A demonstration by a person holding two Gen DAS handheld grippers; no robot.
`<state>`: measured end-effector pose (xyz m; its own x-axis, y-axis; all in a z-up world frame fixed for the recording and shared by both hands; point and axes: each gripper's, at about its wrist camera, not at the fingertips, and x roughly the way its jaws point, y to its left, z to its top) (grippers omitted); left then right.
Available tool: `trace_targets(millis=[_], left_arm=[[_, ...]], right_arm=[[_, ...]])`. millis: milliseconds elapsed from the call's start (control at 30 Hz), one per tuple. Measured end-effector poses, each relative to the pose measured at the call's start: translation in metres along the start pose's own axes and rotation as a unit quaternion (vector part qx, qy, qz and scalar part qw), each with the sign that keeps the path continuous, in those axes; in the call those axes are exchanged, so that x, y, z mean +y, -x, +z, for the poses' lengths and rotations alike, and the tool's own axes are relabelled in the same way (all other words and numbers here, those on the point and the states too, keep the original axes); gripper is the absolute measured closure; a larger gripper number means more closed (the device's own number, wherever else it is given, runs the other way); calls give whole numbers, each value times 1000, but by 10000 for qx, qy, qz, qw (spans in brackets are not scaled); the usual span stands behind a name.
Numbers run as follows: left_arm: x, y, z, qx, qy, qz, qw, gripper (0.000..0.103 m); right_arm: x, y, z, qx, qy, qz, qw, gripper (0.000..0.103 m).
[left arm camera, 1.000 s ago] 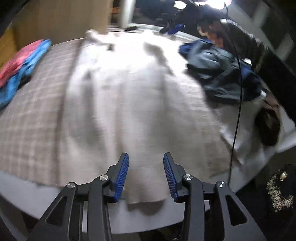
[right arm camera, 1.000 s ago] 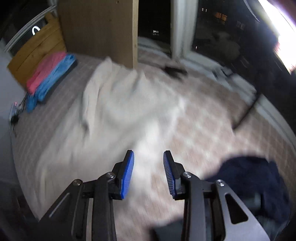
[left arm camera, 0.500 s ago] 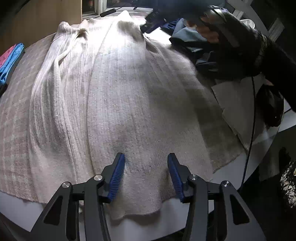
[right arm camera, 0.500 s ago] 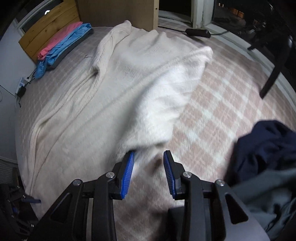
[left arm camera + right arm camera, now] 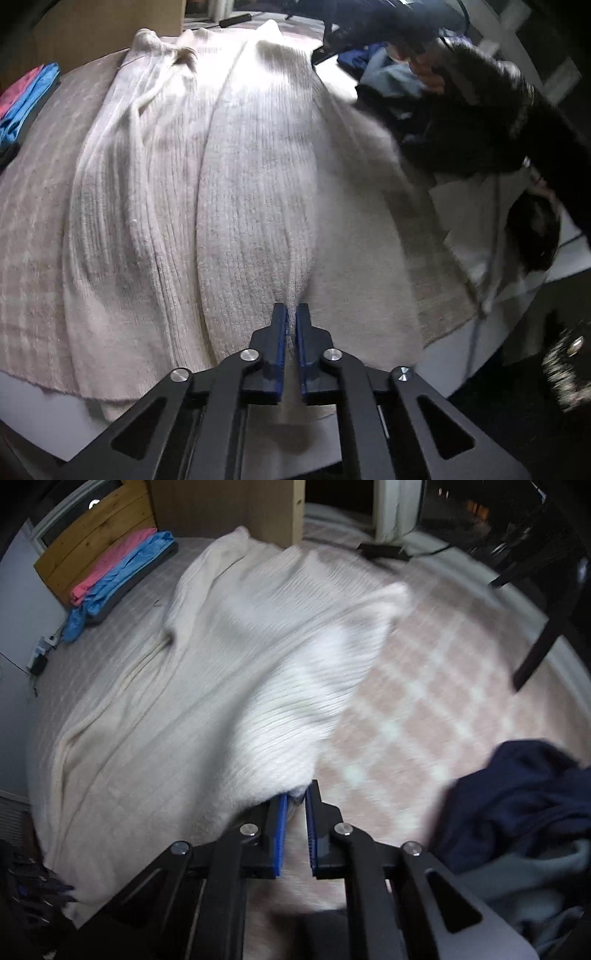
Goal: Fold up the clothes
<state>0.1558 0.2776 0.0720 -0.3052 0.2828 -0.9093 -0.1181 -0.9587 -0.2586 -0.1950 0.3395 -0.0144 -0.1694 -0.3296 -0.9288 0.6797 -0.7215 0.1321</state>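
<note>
A cream ribbed knit sweater (image 5: 240, 166) lies spread lengthwise on a checked bedcover (image 5: 33, 206). My left gripper (image 5: 291, 314) is shut on a pinch of the sweater's near hem. In the right wrist view the same sweater (image 5: 192, 686) spreads away to the left. My right gripper (image 5: 295, 797) is shut on its side edge, and the held part (image 5: 325, 657) is lifted off the bed and blurred.
A pile of dark blue and grey clothes (image 5: 524, 812) lies at the right, also seen in the left wrist view (image 5: 391, 81). Folded pink and blue items (image 5: 118, 572) lie by a wooden headboard (image 5: 92, 535). The person's dark sleeve (image 5: 498, 122) reaches over the bed. A black chair leg (image 5: 543, 642) stands at the far right.
Both grippers were open above the sweater; both have now closed on it. The left has pinched the hem, the right has taken the side edge and raised it.
</note>
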Motion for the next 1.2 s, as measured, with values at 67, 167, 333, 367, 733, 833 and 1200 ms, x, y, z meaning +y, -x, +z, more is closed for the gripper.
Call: trace_targets(millis=[67, 167, 333, 367, 733, 833, 1200], left_arm=[[-15, 9, 3, -114, -137, -101, 9998, 99], [-38, 9, 7, -131, -286, -427, 9986, 98], [-52, -19, -4, 347, -697, 150, 9969, 75], [-50, -15, -6, 321, -638, 157, 9973, 70], [-31, -15, -12, 222, -26, 223, 9995, 59], [-46, -31, -15, 304, -315, 399, 9982, 59], [-44, -31, -20, 248, -383, 350, 9983, 64]], right_arm=[[-12, 5, 1, -23, -128, 29, 9999, 94], [-21, -8, -2, 104, -383, 9, 9992, 94], [-48, -19, -5, 218, -1089, 461, 9927, 88], [-49, -17, -6, 236, -1033, 447, 9934, 81], [-28, 26, -20, -268, -1545, 1235, 9799, 72], [-15, 12, -27, 1, -1487, 1179, 9818, 72], [-15, 19, -7, -20, -1010, 583, 9932, 95]])
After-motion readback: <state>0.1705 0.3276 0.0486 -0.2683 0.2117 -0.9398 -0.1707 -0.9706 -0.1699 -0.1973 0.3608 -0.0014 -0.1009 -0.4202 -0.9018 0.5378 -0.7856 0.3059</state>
